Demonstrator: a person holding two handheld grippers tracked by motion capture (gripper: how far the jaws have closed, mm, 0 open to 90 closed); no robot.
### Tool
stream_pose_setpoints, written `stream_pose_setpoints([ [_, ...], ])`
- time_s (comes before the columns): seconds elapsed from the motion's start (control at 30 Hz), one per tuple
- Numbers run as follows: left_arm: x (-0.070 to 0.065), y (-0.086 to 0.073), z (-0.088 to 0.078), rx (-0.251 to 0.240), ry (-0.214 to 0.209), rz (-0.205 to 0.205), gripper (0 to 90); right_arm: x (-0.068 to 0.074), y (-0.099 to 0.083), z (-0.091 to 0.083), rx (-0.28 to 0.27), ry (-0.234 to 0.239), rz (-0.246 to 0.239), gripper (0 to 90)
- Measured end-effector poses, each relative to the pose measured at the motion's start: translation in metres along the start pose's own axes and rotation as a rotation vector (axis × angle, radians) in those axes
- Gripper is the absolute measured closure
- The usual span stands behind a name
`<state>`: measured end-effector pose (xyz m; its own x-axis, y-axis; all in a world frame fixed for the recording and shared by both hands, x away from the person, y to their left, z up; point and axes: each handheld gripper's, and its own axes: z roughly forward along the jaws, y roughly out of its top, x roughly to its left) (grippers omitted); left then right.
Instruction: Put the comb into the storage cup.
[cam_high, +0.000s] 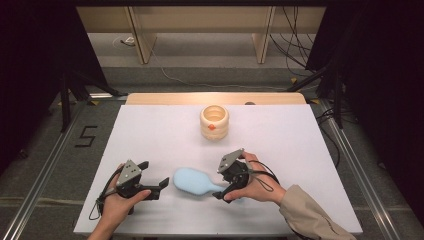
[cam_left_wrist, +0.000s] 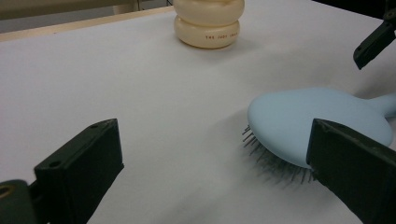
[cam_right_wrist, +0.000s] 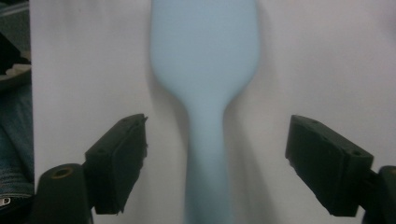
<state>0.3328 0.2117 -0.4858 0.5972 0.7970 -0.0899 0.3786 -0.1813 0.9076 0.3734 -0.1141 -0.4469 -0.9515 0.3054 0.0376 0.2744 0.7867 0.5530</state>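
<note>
The pale blue hairbrush lies bristles down on the white table, near its front edge, between your two hands. Your right gripper straddles the handle with its jaws spread and both pads clear of it; centre the handle, lower, then close squarely across it. Your left gripper rests just beside the brush head, jaws released and empty. The cream cup stands well apart at the back.
</note>
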Motion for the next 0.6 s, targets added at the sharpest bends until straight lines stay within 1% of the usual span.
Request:
stream_pose_setpoints([
  [0.03, 0.000, 0.000, 0.000, 0.000, 0.000, 0.000, 3.2, 0.001, 0.004, 0.005, 0.029, 0.010, -0.006, 22.9],
  [0.07, 0.000, 0.000, 0.000, 0.000, 0.000, 0.000, 3.2, 0.001, 0.004, 0.005, 0.029, 0.010, -0.006, 22.9],
  [0.17, 0.000, 0.000, 0.000, -0.001, 0.000, -0.001, 3.3, 0.002, 0.008, 0.013, 0.085, 0.024, -0.010, 25.0],
  [0.33, 0.000, 0.000, 0.000, -0.001, -0.001, -0.001, 3.4, 0.004, 0.015, 0.024, 0.175, 0.018, -0.008, 30.2],
  [0.37, 0.000, 0.000, 0.000, -0.001, -0.001, -0.001, 3.4, 0.004, 0.016, 0.026, 0.184, 0.017, -0.001, 31.2],
  [0.4, 0.000, 0.000, 0.000, -0.001, -0.002, -0.001, 3.4, 0.003, 0.017, 0.027, 0.199, 0.018, -0.007, 31.6],
  [0.43, 0.000, 0.000, 0.000, -0.001, -0.002, -0.001, 3.4, 0.004, 0.018, 0.028, 0.206, 0.021, 0.006, 32.7],
  [0.47, 0.000, 0.000, 0.000, -0.001, -0.003, -0.001, 3.5, 0.002, 0.018, 0.029, 0.212, 0.027, -0.016, 34.5],
  [0.5, 0.000, 0.000, 0.000, 0.000, -0.003, 0.000, 3.5, 0.003, 0.019, 0.029, 0.218, 0.027, 0.002, 35.3],
  [0.53, 0.000, 0.000, 0.000, 0.001, -0.003, -0.001, 3.5, 0.004, 0.020, 0.030, 0.226, 0.028, 0.006, 35.3],
  [0.57, 0.000, 0.000, 0.000, 0.000, -0.003, -0.001, 3.5, 0.003, 0.020, 0.031, 0.230, 0.026, -0.024, 35.4],
  [0.6, 0.000, 0.000, 0.000, 0.000, -0.003, -0.001, 3.5, 0.004, 0.021, 0.031, 0.243, 0.024, -0.017, 36.1],
])
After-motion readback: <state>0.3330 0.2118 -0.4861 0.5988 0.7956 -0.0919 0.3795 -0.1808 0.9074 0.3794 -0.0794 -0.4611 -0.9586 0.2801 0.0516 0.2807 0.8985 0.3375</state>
